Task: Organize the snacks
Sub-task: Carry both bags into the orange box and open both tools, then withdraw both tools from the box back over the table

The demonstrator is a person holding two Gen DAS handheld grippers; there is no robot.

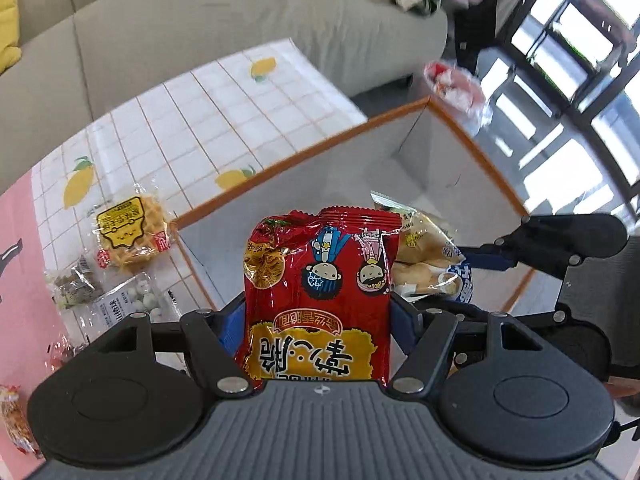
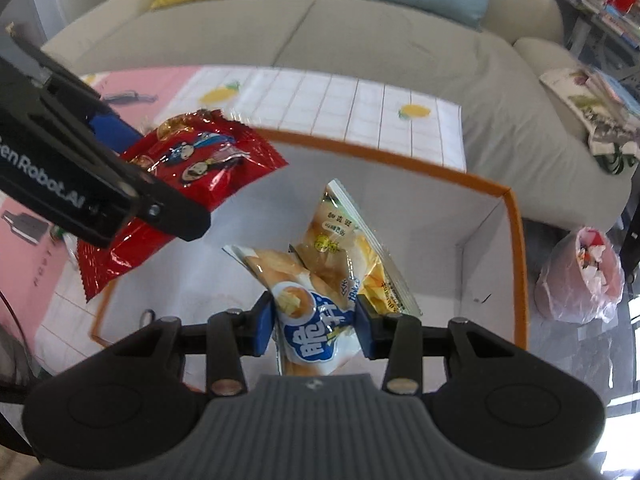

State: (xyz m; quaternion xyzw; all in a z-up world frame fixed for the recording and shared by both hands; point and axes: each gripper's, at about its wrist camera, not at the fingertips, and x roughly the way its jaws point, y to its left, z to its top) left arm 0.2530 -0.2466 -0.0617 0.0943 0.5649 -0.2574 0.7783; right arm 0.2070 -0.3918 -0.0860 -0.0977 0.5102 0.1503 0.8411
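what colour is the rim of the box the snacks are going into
Orange, around the white box. It shows best in the right wrist view.

The red, glossy foil noodle packet (image 1: 320,276) glints with crinkled highlights over the white, matt box with an orange rim (image 2: 516,240), whose walls look like smooth board. Beside the packet, above the same box, the yellow and blue cracker packets of shiny clear-and-printed film (image 2: 316,304) wrinkle sharply. Left of the box, the lemon-print grid tablecloth (image 1: 192,120) has a smooth, wipeable sheen, and the clear plastic waffle wrapper (image 1: 128,232) on it reflects light. Behind the box, the grey sofa (image 2: 360,40) is matt woven cloth. The grippers' black plastic bodies look matt.
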